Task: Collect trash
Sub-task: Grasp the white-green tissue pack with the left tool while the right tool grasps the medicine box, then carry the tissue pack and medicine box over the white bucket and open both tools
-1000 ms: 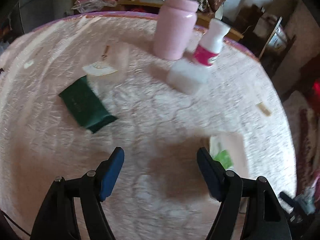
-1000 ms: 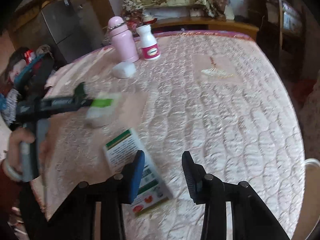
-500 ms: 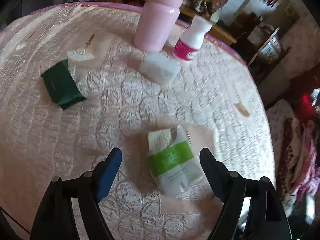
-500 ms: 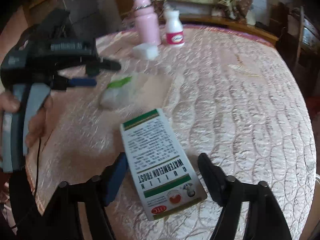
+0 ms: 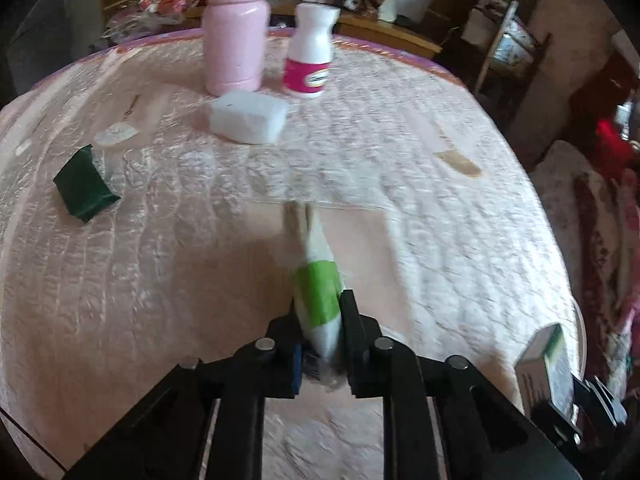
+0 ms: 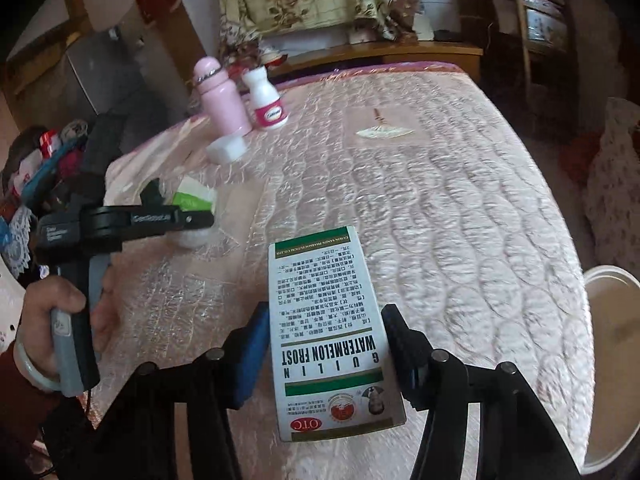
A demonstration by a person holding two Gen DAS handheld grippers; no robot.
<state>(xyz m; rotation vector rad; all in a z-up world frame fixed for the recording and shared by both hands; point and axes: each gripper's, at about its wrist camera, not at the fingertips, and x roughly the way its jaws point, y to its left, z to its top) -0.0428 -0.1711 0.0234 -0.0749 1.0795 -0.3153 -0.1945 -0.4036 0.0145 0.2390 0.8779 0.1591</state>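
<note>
- Left view only: green pouch, my left claw just clamped on the wrapper.
- Right view only: bucket; contents unseen. My right claw half-wide, has been narrowing around the box.

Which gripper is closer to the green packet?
Left. The left gripper is shut on the green packet. The right gripper is off to the side, around the white medicine box on the table.

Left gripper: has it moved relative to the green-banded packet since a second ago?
Yes. The left gripper has come onto the green-banded packet, jaws just closed on it, nearer the pink bottle.
</note>
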